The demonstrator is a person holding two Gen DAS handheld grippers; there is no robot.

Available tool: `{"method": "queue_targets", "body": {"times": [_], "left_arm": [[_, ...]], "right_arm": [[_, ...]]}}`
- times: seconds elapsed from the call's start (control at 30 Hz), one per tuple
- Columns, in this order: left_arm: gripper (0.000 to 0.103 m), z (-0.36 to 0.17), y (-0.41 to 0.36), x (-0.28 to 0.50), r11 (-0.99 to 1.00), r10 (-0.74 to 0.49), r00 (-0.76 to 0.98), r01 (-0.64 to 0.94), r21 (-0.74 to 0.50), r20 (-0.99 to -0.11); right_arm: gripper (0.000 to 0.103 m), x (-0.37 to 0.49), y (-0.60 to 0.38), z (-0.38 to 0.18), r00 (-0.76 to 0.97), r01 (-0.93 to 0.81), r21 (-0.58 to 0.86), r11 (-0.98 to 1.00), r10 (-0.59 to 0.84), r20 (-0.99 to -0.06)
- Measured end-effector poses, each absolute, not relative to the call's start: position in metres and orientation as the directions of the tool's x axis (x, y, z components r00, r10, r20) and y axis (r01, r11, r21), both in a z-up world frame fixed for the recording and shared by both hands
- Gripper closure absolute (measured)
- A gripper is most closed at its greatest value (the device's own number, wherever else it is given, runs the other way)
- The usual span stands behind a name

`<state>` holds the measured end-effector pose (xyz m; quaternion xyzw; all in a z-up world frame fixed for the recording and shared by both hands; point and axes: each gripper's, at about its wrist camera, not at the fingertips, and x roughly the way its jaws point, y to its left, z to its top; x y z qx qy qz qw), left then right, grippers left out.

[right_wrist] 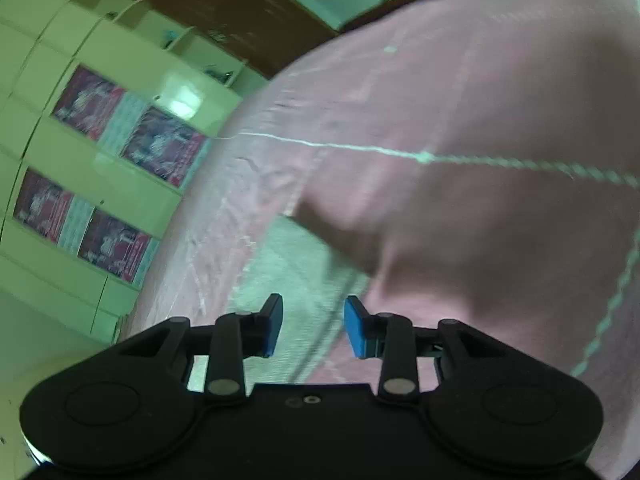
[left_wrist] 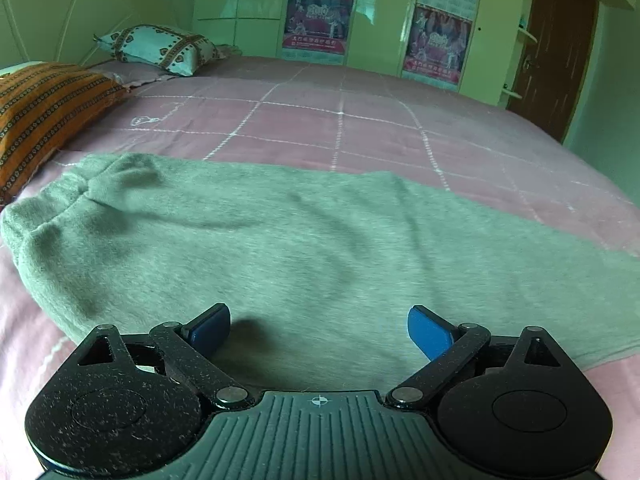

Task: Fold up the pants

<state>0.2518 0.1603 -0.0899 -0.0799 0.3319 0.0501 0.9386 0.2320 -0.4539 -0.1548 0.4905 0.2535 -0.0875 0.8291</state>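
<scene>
A bedroom with pale green wardrobes [left_wrist: 384, 16] carrying posters [left_wrist: 318, 20], a brown door [left_wrist: 556, 52] at 2 o'clock in the left wrist view, and a wide bed [left_wrist: 360, 120] under a pink sheet with a white grid. Two pillows lie at the head: a striped orange one [left_wrist: 44, 108] at 9 o'clock, a pale patterned one [left_wrist: 160, 48] at 11 o'clock. The pants [left_wrist: 280, 248], grey-green fleece, lie flat across the near part of the bed, from the elastic waistband [left_wrist: 56, 208] at 9 o'clock out to 3 o'clock, with a few soft creases. The left gripper [left_wrist: 319, 332] hovers just over the near edge of the pants, jaws spread wide and released, nothing between them. In the right wrist view, tilted and blurred, the right gripper [right_wrist: 313, 326] has its jaws parted narrowly with nothing pinched; a strip of the pants [right_wrist: 292, 280] shows beyond them at 12 o'clock, beside the pink sheet [right_wrist: 500, 200]
</scene>
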Motion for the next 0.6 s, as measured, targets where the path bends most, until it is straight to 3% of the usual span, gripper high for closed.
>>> {"method": "queue_targets", "body": {"times": [0.2,0.3,0.37,0.47,0.6], "left_arm": [[0.008,-0.081,0.136,0.246,0.982,0.011,0.773,-0.128,-0.139,-0.635],[0.008,-0.078,0.108,0.246,0.983,-0.01,0.773,-0.108,-0.147,-0.634],[0.008,-0.075,0.081,0.245,0.982,-0.046,0.786,-0.077,-0.17,-0.617],[0.008,-0.074,0.029,0.254,0.978,-0.115,0.779,-0.019,-0.206,-0.617],[0.008,-0.073,-0.058,0.265,0.969,-0.223,0.758,0.106,-0.221,-0.613]], "right_arm": [[0.079,0.25,-0.448,-0.176,0.867,0.365,0.794,0.486,0.134,-0.48],[0.096,0.255,-0.444,-0.162,0.85,0.355,0.714,0.604,0.11,-0.516],[0.096,0.242,-0.439,-0.143,0.9,0.29,0.692,0.661,0.058,-0.433],[0.096,0.254,-0.436,-0.165,0.838,0.379,0.644,0.665,0.05,-0.544],[0.085,0.242,-0.439,-0.163,0.868,0.331,0.692,0.641,0.08,-0.49]]}}
